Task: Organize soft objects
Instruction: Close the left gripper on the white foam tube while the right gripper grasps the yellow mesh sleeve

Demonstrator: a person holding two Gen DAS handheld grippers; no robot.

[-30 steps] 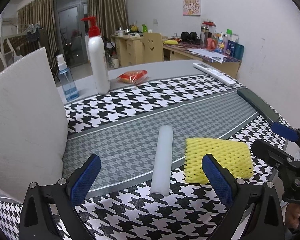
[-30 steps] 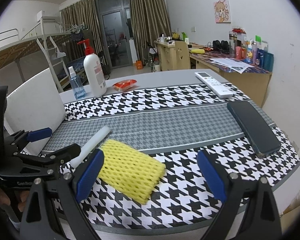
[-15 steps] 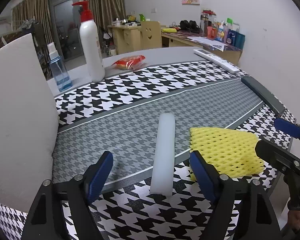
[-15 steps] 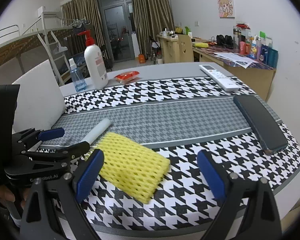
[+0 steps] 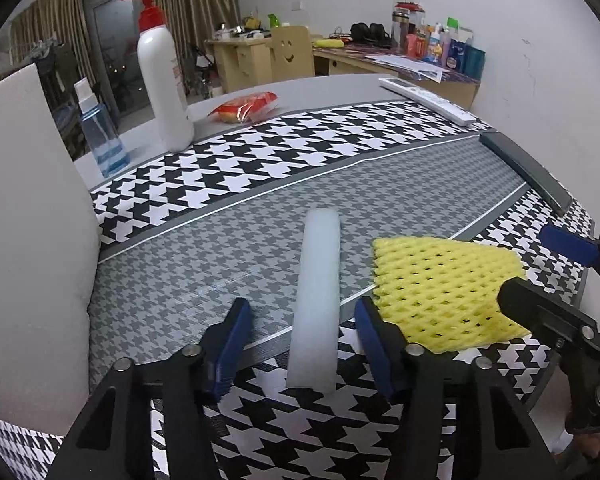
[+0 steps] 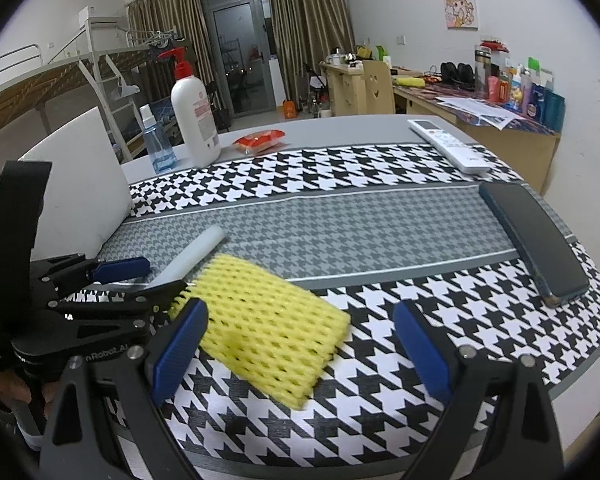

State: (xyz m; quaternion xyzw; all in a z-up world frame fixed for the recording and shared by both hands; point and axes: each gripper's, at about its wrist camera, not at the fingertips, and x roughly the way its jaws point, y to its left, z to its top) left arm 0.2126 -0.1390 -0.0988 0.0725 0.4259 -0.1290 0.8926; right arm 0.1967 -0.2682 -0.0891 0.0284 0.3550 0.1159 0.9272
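Note:
A white foam stick (image 5: 317,296) lies on the houndstooth table runner, pointing away from me. My left gripper (image 5: 302,344) is open, its blue pads on either side of the stick's near end, not touching it. A yellow foam net sleeve (image 5: 444,286) lies flat to the stick's right; it also shows in the right wrist view (image 6: 268,322). My right gripper (image 6: 300,354) is open just above the sleeve's near edge. In the right wrist view the left gripper (image 6: 140,276) straddles the white stick (image 6: 196,254). A large white foam board (image 5: 28,248) stands at the left.
A white pump bottle (image 5: 162,72), a blue spray bottle (image 5: 100,136) and a red snack packet (image 5: 244,106) stand at the back. A white remote (image 6: 448,144) and a dark phone (image 6: 536,240) lie at the right, near the table edge.
My left gripper has moved forward and narrowed its jaws around the near end of the white stick. My right gripper has edged a little closer to the yellow sleeve.

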